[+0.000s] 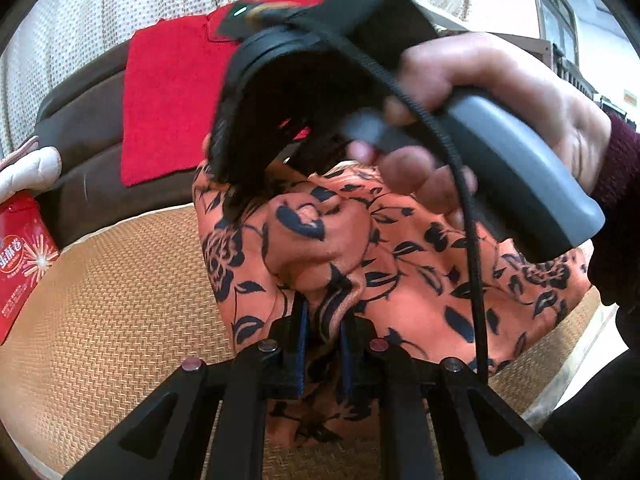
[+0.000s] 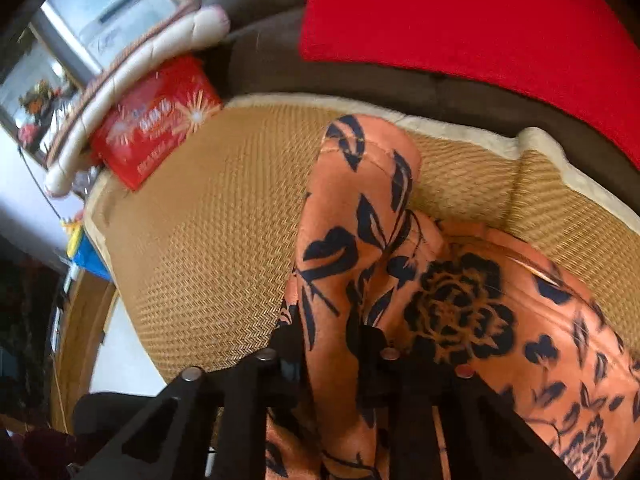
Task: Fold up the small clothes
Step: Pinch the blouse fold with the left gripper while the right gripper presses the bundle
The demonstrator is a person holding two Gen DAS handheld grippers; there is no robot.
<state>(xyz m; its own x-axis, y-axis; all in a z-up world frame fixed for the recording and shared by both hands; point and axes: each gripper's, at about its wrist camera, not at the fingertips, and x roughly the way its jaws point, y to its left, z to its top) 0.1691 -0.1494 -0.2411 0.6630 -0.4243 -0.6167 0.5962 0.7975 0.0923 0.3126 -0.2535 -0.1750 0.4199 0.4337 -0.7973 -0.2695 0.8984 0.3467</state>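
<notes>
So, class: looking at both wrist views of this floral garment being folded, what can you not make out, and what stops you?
- Floral garment: its type and full outline; the right gripper and hand cover its far part in the left wrist view, and picture edges crop it.
- Red packet: its print is blurred in the right wrist view.
- Left gripper pads: cloth bunched between them hides the contact.

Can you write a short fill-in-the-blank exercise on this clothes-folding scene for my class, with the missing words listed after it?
1. The orange garment is printed with dark ____.
2. Both the left tool and the right tool are shut on the ____.
3. The garment lies on a woven ____.
4. The cloth draped over the brown sofa back is ____.

Missing words: flowers; garment; mat; red
</notes>
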